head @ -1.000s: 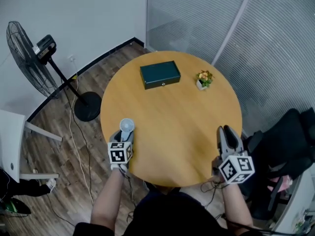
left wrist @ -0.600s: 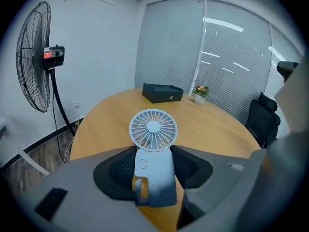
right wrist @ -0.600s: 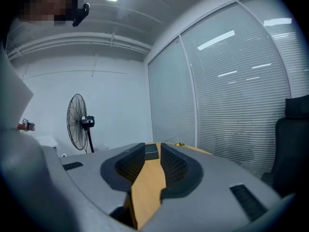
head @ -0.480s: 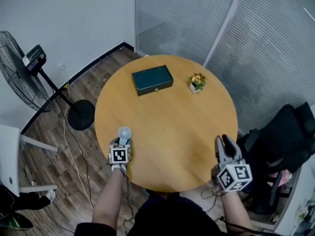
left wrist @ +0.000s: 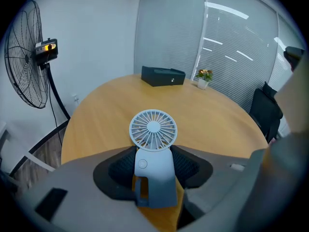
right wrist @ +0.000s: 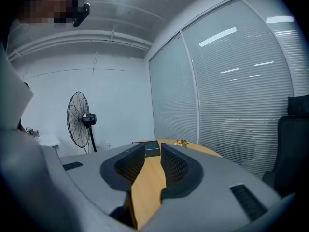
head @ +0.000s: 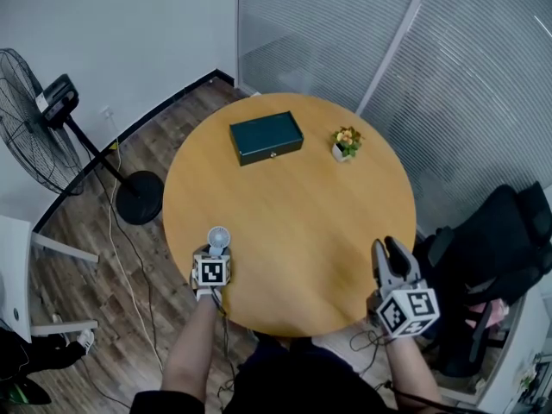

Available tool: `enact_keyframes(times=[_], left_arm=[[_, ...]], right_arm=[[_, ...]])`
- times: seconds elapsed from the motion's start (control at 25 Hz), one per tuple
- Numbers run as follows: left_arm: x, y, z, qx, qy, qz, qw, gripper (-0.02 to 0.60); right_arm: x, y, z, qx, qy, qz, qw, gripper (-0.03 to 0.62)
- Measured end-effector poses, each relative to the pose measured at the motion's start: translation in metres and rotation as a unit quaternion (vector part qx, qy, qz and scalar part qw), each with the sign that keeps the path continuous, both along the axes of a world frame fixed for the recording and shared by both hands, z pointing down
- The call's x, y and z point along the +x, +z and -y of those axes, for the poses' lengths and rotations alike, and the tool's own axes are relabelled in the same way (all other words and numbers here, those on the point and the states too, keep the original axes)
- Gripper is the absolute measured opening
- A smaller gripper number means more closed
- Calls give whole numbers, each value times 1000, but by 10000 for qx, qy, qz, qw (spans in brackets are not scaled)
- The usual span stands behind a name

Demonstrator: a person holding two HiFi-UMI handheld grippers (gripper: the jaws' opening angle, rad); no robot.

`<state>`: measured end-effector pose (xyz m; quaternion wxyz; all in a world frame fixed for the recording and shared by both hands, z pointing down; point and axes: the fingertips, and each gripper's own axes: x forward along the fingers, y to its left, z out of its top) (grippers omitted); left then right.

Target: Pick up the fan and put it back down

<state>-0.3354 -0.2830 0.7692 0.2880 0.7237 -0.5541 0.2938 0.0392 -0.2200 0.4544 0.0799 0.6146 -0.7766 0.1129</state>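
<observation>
A small pale blue desk fan [left wrist: 153,129] stands upright between the jaws of my left gripper [left wrist: 153,164], whose ribbed pads press on both sides of its body. In the head view the fan [head: 219,237] and left gripper [head: 216,252] are over the near left edge of the round wooden table [head: 302,231]. Whether the fan's base touches the tabletop I cannot tell. My right gripper [head: 387,254] hovers at the table's near right edge. In the right gripper view it [right wrist: 152,166] is open, with only tabletop showing in the gap.
A dark green box [head: 266,137] and a small pot of flowers [head: 346,142] sit at the far side of the table. A black standing fan [head: 39,119] with its cable is on the floor at left. A black chair [head: 492,266] is at right.
My left gripper has come down toward the tabletop with the fan still in it. The right gripper has stayed where it was.
</observation>
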Motion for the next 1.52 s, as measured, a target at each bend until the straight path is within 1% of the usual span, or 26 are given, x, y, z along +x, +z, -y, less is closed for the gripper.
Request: enact_keyframes(times=[0.12, 0.24, 0.36, 0.4, 0.48, 0.6, 0.68, 0.76, 0.88, 0.92, 1.0, 1.16, 1.32, 1.4, 1.48, 1.52], left_arm=[[1, 1, 2, 32, 75, 162, 9998, 215], [5, 2, 1, 35, 190, 215, 9996, 217], [10, 1, -7, 13, 326, 182, 9993, 265], [11, -4, -10, 33, 359, 209, 9991, 270], [10, -14, -18, 67, 332, 240, 9991, 273], [4, -26, -35, -6, 95, 104, 9999, 273], [3, -52, -38, 217, -30, 8, 9998, 273], [3, -87, -38, 561, -141, -65, 9983, 273], [8, -145, -36, 1122, -297, -238, 9930, 272], [12, -167, -36, 1331, -325, -346, 9900, 272], [24, -215, -36, 1787, -345, -624, 9813, 260], [48, -304, -41, 2625, -235, -1034, 9591, 202], [66, -370, -50, 3206, -165, -1483, 9354, 137], [71, -398, -57, 3481, -157, -1577, 9240, 92], [75, -422, -64, 3766, -195, -1578, 9126, 31], [78, -432, -68, 3912, -213, -1543, 9070, 14]], right_arm=[[0, 3, 1, -11, -49, -53, 10000, 109], [0, 7, 1, -27, -90, -50, 9999, 110], [2, 7, 2, -17, -128, 17, 9999, 110], [4, 7, 3, -7, -134, 38, 9999, 110], [10, 6, 7, 23, -134, 94, 9999, 110], [18, 6, 13, 70, -143, 224, 9996, 109], [22, 3, 17, 120, -182, 291, 9993, 109], [24, -1, 22, 181, -245, 343, 9989, 107], [27, -11, 28, 299, -364, 420, 9980, 107], [28, -15, 31, 349, -400, 448, 9976, 106], [29, -25, 34, 475, -441, 500, 9966, 98], [24, -52, 38, 801, -542, 543, 9938, 63], [16, -81, 42, 1115, -737, 586, 9893, 57], [13, -97, 41, 1272, -829, 599, 9866, 55], [11, -112, 41, 1435, -906, 601, 9837, 44], [10, -119, 40, 1508, -938, 592, 9823, 35]])
